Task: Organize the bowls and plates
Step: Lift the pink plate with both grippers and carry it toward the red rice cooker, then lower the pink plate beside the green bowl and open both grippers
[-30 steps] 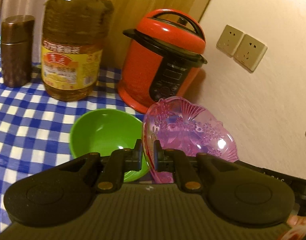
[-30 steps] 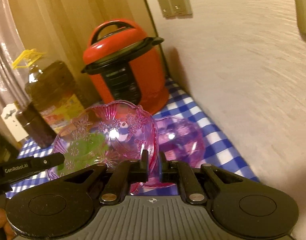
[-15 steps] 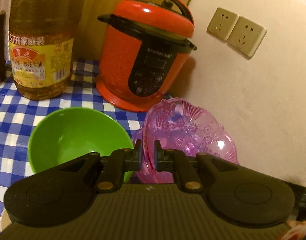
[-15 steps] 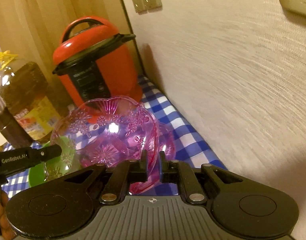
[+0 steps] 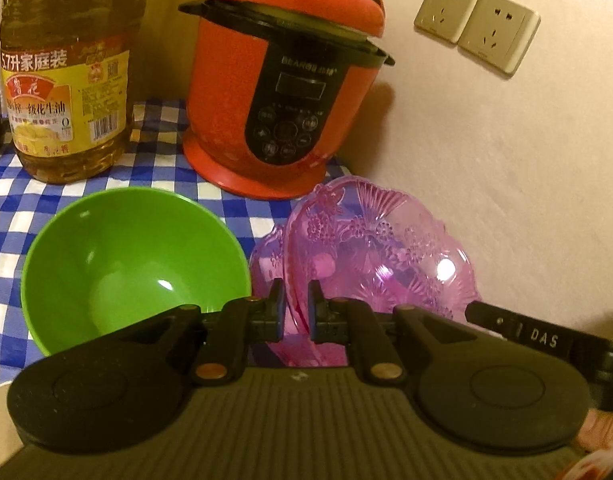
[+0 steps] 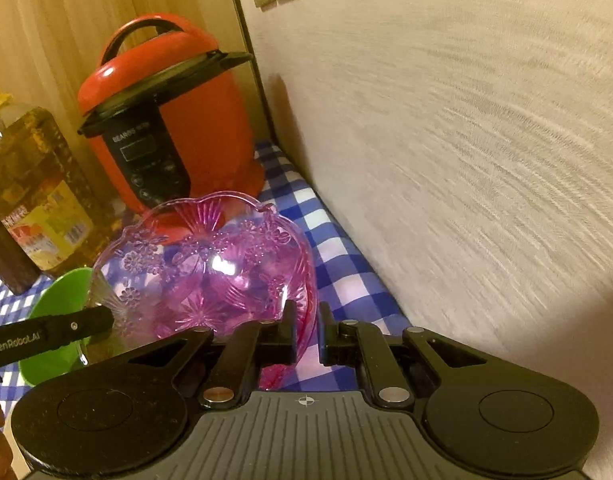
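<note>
Left wrist view: a translucent pink plate point(image 5: 378, 252) with moulded flower and fan patterns stands tilted, its rim running down between the fingers of the left gripper point(image 5: 296, 312). The jaws are nearly together, pinching that rim. A second pink piece point(image 5: 268, 256) shows just behind it, to the left; whether they touch I cannot tell. A green bowl point(image 5: 134, 260) sits upright on the blue-checked cloth point(image 5: 10, 196), just left of the fingers. Behind stand a red cooker point(image 5: 282, 92) and an oil bottle point(image 5: 66, 76).

Right wrist view: the pink plate point(image 6: 210, 268) fills the middle, its near edge clamped between the narrowly set fingers of the right gripper point(image 6: 305, 334). The green bowl point(image 6: 60, 312) lies to the left, partly behind the plate.
</note>
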